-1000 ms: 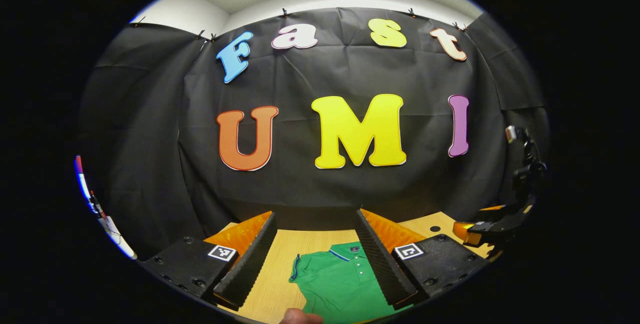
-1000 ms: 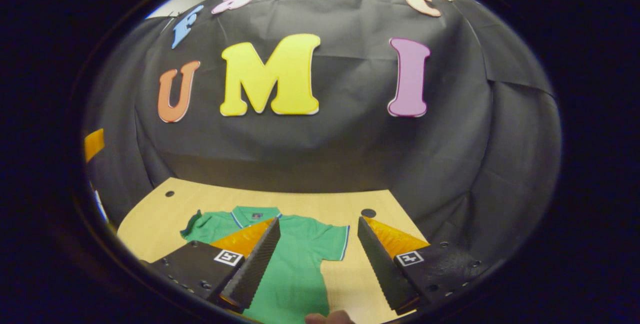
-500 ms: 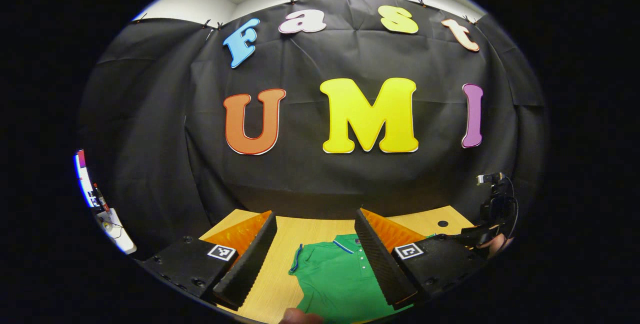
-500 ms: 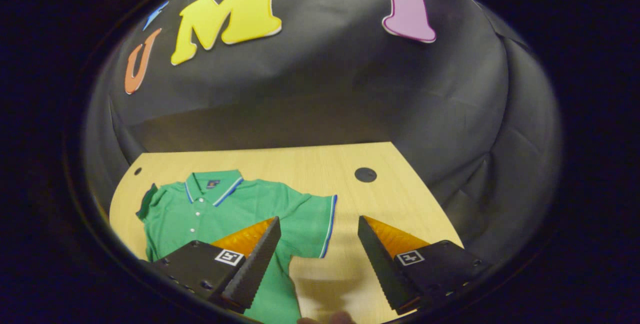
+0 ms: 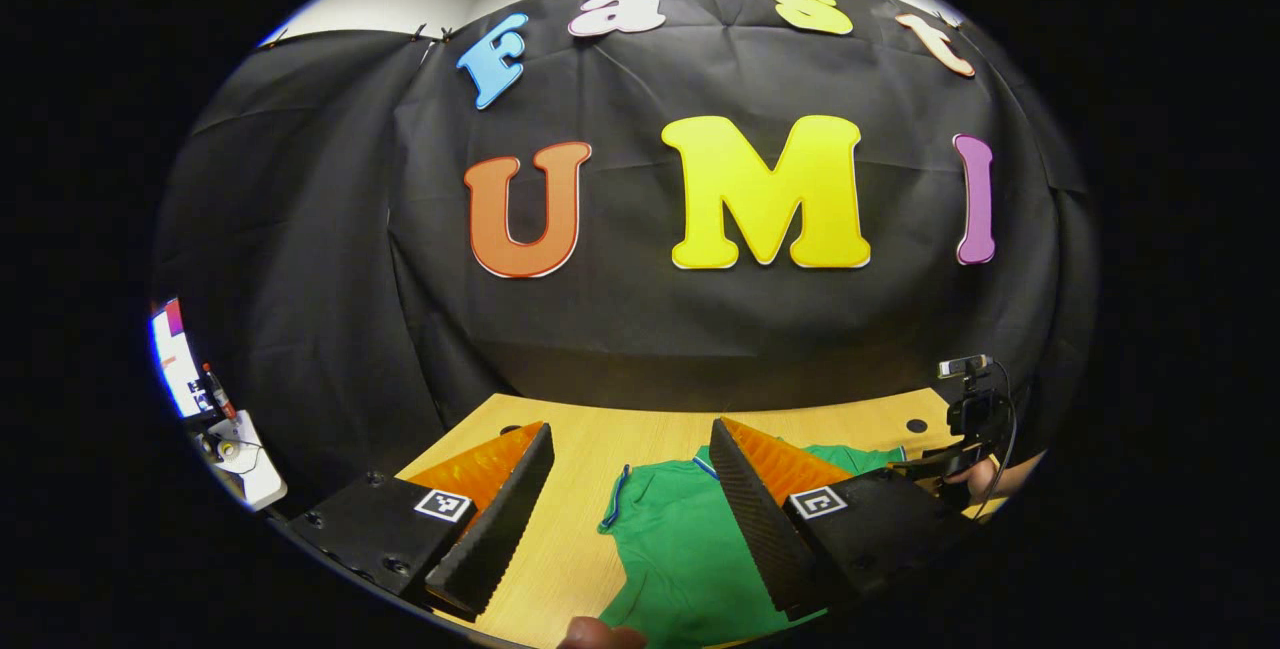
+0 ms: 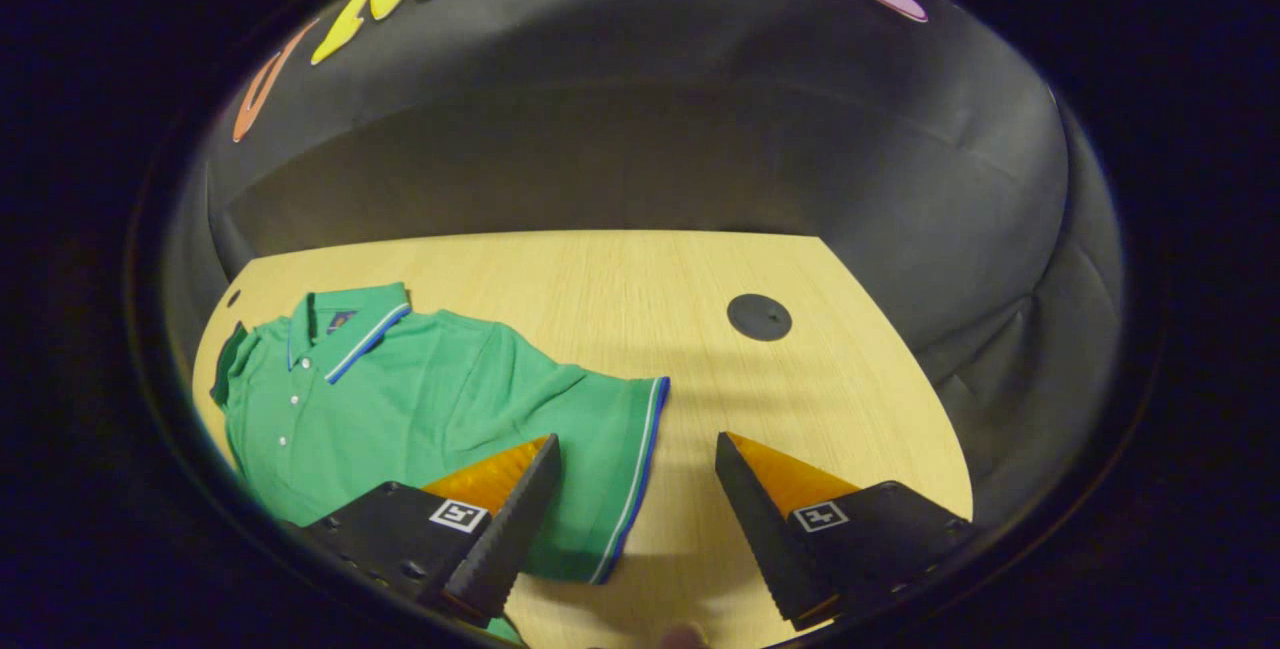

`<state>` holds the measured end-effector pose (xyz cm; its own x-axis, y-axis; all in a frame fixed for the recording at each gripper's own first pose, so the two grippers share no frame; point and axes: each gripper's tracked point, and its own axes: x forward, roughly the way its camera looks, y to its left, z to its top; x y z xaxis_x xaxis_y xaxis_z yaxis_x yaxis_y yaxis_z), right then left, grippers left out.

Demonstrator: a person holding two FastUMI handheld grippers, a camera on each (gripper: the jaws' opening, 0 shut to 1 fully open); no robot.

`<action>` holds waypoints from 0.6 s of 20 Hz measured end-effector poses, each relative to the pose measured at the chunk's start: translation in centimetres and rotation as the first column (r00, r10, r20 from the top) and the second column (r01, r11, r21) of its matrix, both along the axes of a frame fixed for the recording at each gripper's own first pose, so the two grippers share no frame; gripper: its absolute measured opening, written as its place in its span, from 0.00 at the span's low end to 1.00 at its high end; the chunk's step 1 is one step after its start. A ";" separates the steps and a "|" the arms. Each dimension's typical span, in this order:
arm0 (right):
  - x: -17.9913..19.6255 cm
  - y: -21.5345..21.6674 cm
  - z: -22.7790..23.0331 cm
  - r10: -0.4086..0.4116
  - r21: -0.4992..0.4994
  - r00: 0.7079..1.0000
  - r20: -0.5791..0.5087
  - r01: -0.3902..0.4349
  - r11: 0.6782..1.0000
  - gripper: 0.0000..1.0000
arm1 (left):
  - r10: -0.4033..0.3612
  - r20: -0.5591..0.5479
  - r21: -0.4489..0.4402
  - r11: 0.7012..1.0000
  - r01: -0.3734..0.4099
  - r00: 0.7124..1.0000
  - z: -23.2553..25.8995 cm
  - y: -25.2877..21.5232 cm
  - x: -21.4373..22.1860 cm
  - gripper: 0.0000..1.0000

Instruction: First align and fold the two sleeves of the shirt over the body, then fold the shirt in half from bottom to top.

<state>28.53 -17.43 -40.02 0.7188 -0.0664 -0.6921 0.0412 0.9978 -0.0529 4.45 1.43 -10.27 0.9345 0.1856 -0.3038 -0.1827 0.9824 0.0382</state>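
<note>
A green polo shirt (image 6: pixel 400 399) with blue-and-white trim lies flat on the wooden table (image 6: pixel 700 269), collar toward the far left in the right gripper view. Its right sleeve (image 6: pixel 610 459) spreads out sideways, and my right gripper (image 6: pixel 635 489) hangs open just above the sleeve's hem. In the left gripper view the shirt (image 5: pixel 680 549) lies below my left gripper (image 5: pixel 630 499), which is open over its collar and left shoulder. The other gripper (image 5: pixel 960 439), with a hand on it, appears at the right edge of that view.
A round black hole cover (image 6: pixel 758 316) sits in the table beyond the right sleeve. The black cloth wall closes off the table's back and right side. Some small equipment (image 5: pixel 225 439) stands off the table at the far left of the left gripper view.
My right gripper has tipped down and come close to the right sleeve, which now lies between its fingers. My left gripper has drifted a little left and downward.
</note>
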 end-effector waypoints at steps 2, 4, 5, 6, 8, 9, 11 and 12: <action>0.2 0.5 -0.1 0.005 0.032 1.000 -0.006 -0.005 0.999 0.93 | 0.003 -0.001 0.002 1.000 -0.003 1.000 0.1 0.1 0.0 0.99; 0.2 0.8 -0.5 0.022 0.043 1.000 -0.016 -0.022 0.999 0.80 | 0.004 0.001 0.008 1.000 -0.004 1.000 0.2 0.0 0.1 0.99; 0.1 1.3 -0.5 0.033 0.069 0.999 -0.022 -0.032 0.997 0.71 | 0.004 0.001 0.009 1.000 -0.004 1.000 0.1 0.0 0.2 0.99; 0.0 1.5 -0.6 0.029 0.083 0.999 -0.022 -0.028 0.996 0.64 | 0.004 0.001 0.009 1.000 -0.004 1.000 0.2 0.0 0.1 0.99; 0.1 1.1 -0.4 0.018 0.113 1.000 -0.014 -0.016 0.993 0.46 | 0.003 0.002 0.009 1.000 -0.003 1.000 0.3 -0.1 0.1 0.99; 0.1 1.3 -0.6 0.009 0.135 1.000 -0.019 -0.007 0.991 0.27 | 0.003 0.004 0.009 1.000 -0.003 1.000 0.3 -0.1 0.0 0.99; 0.0 1.1 -0.5 0.009 0.151 1.000 -0.012 -0.007 0.989 0.11 | 0.006 0.002 0.010 1.000 -0.006 1.000 0.4 0.1 -0.1 0.99; 0.0 1.1 -0.4 0.011 0.148 1.000 -0.013 -0.009 0.989 0.02 | 0.008 0.001 0.011 1.000 -0.008 1.000 0.4 0.3 -0.1 0.99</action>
